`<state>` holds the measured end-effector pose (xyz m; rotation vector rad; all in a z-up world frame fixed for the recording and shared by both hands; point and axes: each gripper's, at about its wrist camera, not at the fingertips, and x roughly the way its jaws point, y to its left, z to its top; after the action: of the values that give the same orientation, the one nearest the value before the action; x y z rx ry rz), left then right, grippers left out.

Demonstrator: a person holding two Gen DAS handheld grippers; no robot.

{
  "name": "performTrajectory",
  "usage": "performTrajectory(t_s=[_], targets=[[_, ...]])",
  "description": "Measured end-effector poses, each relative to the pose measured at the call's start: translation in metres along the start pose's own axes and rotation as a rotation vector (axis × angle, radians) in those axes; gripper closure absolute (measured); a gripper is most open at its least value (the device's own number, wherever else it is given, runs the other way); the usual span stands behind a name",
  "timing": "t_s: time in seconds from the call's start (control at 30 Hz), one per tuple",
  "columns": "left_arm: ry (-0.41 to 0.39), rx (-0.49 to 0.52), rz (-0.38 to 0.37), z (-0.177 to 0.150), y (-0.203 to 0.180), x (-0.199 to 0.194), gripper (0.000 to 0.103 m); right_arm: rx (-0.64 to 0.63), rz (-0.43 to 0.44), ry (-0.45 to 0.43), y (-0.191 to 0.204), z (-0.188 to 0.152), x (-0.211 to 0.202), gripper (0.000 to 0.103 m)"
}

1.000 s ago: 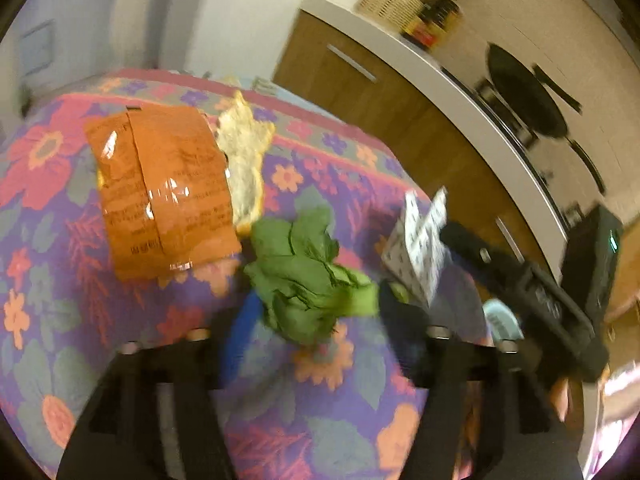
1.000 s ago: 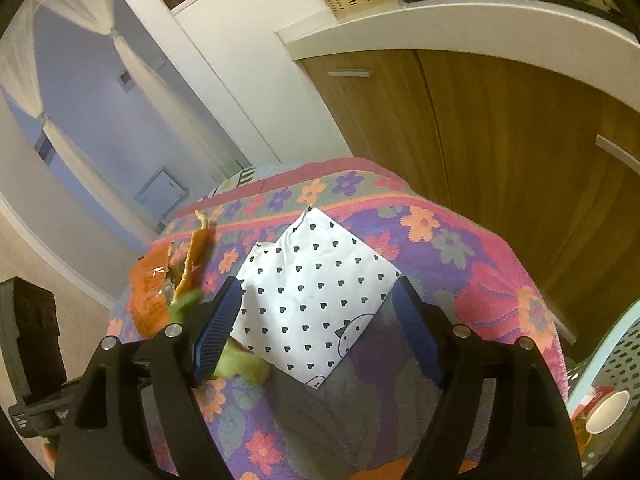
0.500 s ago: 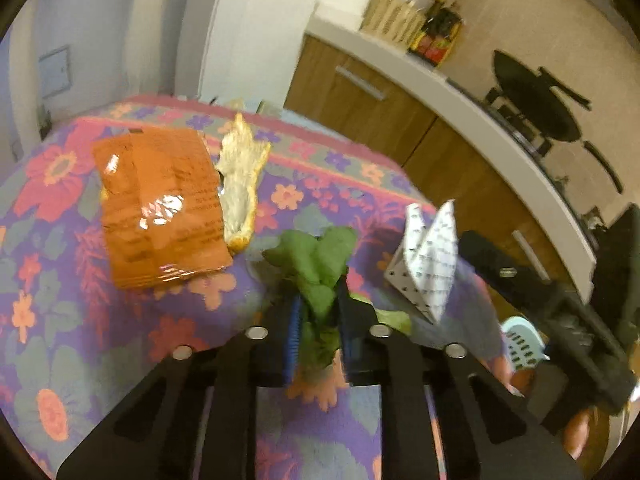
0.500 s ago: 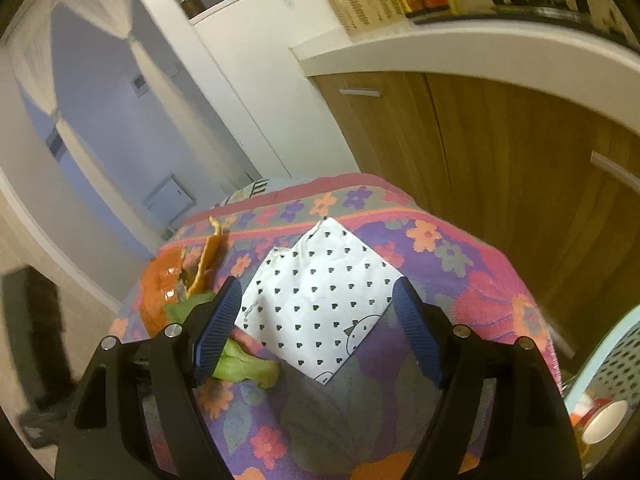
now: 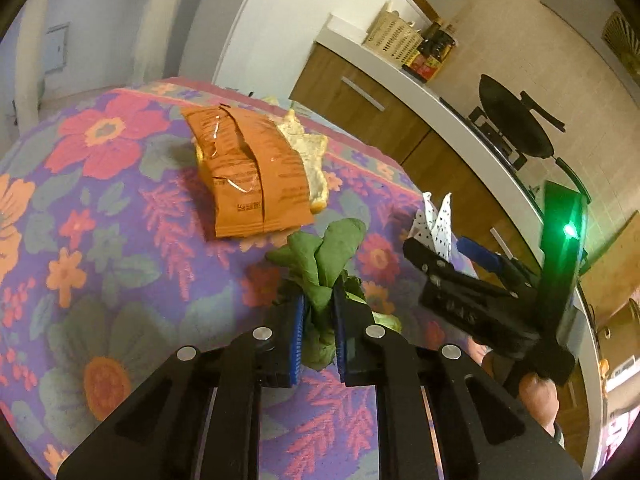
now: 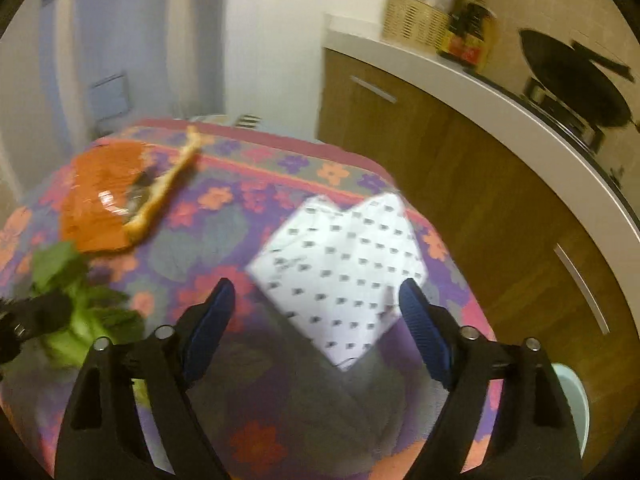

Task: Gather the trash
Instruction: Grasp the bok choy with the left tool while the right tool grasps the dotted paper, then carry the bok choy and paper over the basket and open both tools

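My left claw (image 5: 317, 312) pinches the wilted green leafy vegetable scrap (image 5: 320, 264) above the flowered purple tablecloth (image 5: 100, 240). My right claw (image 6: 316, 312) gapes wide around the white dotted paper packet (image 6: 340, 272), whose flat face only its own camera shows; the left view alone shows print on the orange foil wrapper (image 5: 248, 176).

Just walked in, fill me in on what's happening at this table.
A person is clearing trash off a floral tablecloth with a handheld tool in each hand. The left tool is shut on a bunch of green leaves. The right tool is open, its fingers either side of a white dotted paper napkin that still lies on the cloth. An orange snack wrapper and a peel beside it are untouched farther back.
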<state>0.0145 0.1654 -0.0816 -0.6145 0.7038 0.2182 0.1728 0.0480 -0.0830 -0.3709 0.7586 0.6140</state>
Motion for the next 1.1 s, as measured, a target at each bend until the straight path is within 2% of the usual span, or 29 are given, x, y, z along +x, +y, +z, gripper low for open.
performTrajectory(t_s=[0.03, 0.07, 0.1, 0.17, 0.3, 0.37, 0.5, 0.7, 0.8, 1.1], targets=[[-0.002, 0.006, -0.001, 0.000, -0.001, 0.000, 0.092, 0.020, 0.013, 0.011, -0.005, 0.000, 0.002, 0.052], [-0.004, 0.014, -0.002, 0.000, -0.003, 0.000, 0.092, 0.052, 0.025, 0.022, -0.013, -0.001, 0.005, 0.062], [-0.007, 0.021, -0.003, 0.000, -0.004, 0.000, 0.092, 0.076, 0.032, 0.020, -0.017, -0.002, 0.005, 0.067], [-0.008, 0.030, -0.012, 0.000, -0.006, -0.001, 0.092, 0.114, 0.050, -0.008, -0.025, -0.004, -0.001, 0.085], [-0.011, 0.053, -0.040, -0.002, -0.010, -0.005, 0.092, 0.128, 0.055, -0.070, -0.028, -0.011, -0.017, 0.101], [-0.011, 0.073, -0.057, -0.003, -0.016, -0.007, 0.092, 0.148, 0.070, -0.107, -0.032, -0.015, -0.028, 0.103], [0.012, 0.079, -0.148, -0.003, -0.029, -0.011, 0.092, 0.226, 0.122, -0.159, -0.055, -0.032, -0.053, 0.103], [0.021, 0.163, -0.241, -0.007, -0.068, -0.015, 0.092, 0.337, 0.118, -0.219, -0.102, -0.073, -0.099, 0.103], [0.043, 0.215, -0.308, -0.011, -0.096, -0.012, 0.092, 0.384, 0.081, -0.238, -0.127, -0.098, -0.121, 0.103], [0.138, 0.405, -0.400, -0.040, -0.191, 0.017, 0.092, 0.542, -0.094, -0.217, -0.210, -0.177, -0.167, 0.103]])
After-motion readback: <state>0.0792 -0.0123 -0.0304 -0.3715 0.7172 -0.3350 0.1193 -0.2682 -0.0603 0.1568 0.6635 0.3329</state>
